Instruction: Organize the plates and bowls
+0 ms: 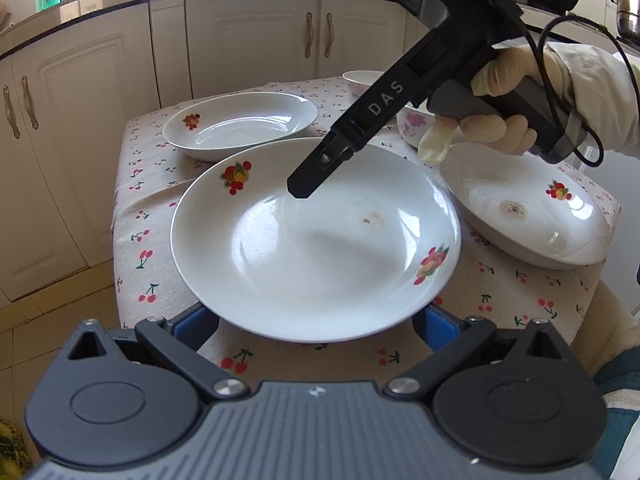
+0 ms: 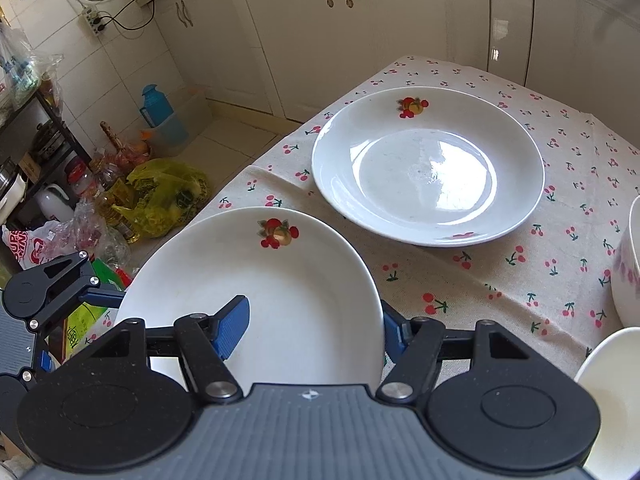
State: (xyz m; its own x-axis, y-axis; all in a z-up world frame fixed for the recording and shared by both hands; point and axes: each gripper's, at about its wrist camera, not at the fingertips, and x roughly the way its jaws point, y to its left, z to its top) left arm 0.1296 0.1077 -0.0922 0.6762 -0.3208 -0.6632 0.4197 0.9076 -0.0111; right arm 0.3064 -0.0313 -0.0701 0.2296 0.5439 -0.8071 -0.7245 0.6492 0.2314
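Observation:
A white plate with fruit prints (image 1: pixel 316 240) sits at the table's near edge; it also shows in the right wrist view (image 2: pixel 280 300). My left gripper (image 1: pixel 316 326) is open, its blue fingers (image 1: pixel 196 328) spread under the plate's near rim. My right gripper (image 2: pixel 314 326) is open and straddles the plate's rim: one blue finger (image 2: pixel 232 328) lies over the plate's inside, the other (image 2: pixel 394 332) outside. From the left wrist view the right gripper's tip (image 1: pixel 304 188) hovers over the plate. A second plate (image 1: pixel 240 124) (image 2: pixel 428 164) lies behind, a third, stained plate (image 1: pixel 524 212) to the right.
Two bowls (image 1: pixel 364 80) (image 1: pixel 416 124) stand at the back right of the cherry-print tablecloth (image 1: pixel 152 216). A bowl (image 2: pixel 628 272) and a plate's rim (image 2: pixel 608 396) show at right. Cabinets (image 1: pixel 256 36) stand behind. Bags and bottles (image 2: pixel 168 196) crowd the floor at left.

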